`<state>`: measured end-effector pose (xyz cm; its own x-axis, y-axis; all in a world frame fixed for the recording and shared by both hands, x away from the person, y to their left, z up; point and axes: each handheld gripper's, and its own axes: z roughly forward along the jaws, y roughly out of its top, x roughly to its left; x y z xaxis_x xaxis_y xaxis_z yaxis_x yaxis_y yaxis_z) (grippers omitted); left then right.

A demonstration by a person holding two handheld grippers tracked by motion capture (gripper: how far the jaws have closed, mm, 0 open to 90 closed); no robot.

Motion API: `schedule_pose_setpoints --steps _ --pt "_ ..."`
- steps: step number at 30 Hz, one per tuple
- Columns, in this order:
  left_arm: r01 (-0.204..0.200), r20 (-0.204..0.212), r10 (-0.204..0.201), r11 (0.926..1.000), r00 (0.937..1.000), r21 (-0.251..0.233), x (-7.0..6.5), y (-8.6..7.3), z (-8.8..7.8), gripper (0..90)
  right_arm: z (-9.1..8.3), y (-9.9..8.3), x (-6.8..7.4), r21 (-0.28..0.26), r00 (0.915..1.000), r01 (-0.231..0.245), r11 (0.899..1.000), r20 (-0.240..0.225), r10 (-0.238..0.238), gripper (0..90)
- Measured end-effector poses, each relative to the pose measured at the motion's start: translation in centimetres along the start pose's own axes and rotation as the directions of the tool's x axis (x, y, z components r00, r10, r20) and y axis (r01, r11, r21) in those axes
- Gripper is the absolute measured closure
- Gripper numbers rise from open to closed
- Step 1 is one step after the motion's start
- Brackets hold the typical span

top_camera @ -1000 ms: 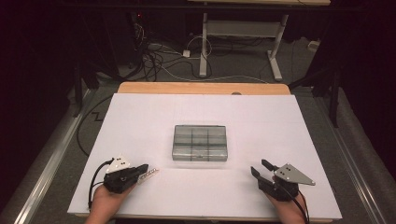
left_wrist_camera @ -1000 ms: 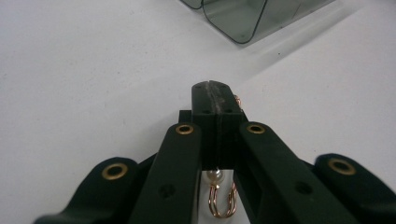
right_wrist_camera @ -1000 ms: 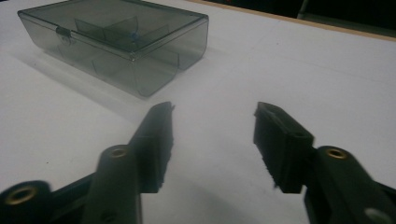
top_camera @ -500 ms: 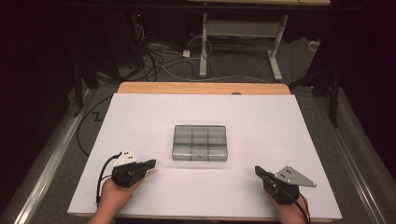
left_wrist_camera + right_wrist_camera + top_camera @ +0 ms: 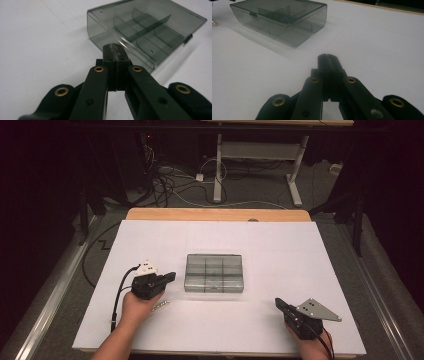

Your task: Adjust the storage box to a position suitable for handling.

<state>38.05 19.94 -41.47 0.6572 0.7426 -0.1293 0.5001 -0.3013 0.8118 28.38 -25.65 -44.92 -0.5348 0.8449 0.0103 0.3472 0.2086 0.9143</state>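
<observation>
Leftmost, the left gripper (image 5: 169, 276), jaws clenched together on nothing, tips just beside the left end of the box (image 5: 214, 273) and aimed at it. Just below that hand, a small pale scrap (image 5: 160, 305) on the white table (image 5: 280, 250). In the middle, the smoky clear box, lid down, dividers showing through, flat on the table. Far right and near the front edge, the right gripper (image 5: 278, 302), just clenched shut and empty, well apart from the box, pointed toward it.
</observation>
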Motion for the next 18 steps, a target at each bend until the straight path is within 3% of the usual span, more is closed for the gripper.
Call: schedule_pose_setpoints --steps 9,13,18 --pt "0.000 -0.034 0.000 1.0000 0.9994 0.006 1.3 2.5 2.0 87.8 -0.1 -0.1 -0.2 0.004 0.9987 -0.040 0.999 -0.030 0.040 90.0" --pt "0.007 -0.062 -0.006 0.9997 0.9981 0.022 2.6 3.7 3.4 87.8 -0.2 -0.1 -0.3 0.000 0.9990 -0.033 0.999 -0.029 0.033 90.0" --pt "0.015 -0.067 -0.014 0.9999 0.9976 0.007 3.4 4.9 4.9 87.8 -0.3 -0.1 -0.5 -0.005 0.9989 -0.037 0.999 -0.030 0.037 90.0"
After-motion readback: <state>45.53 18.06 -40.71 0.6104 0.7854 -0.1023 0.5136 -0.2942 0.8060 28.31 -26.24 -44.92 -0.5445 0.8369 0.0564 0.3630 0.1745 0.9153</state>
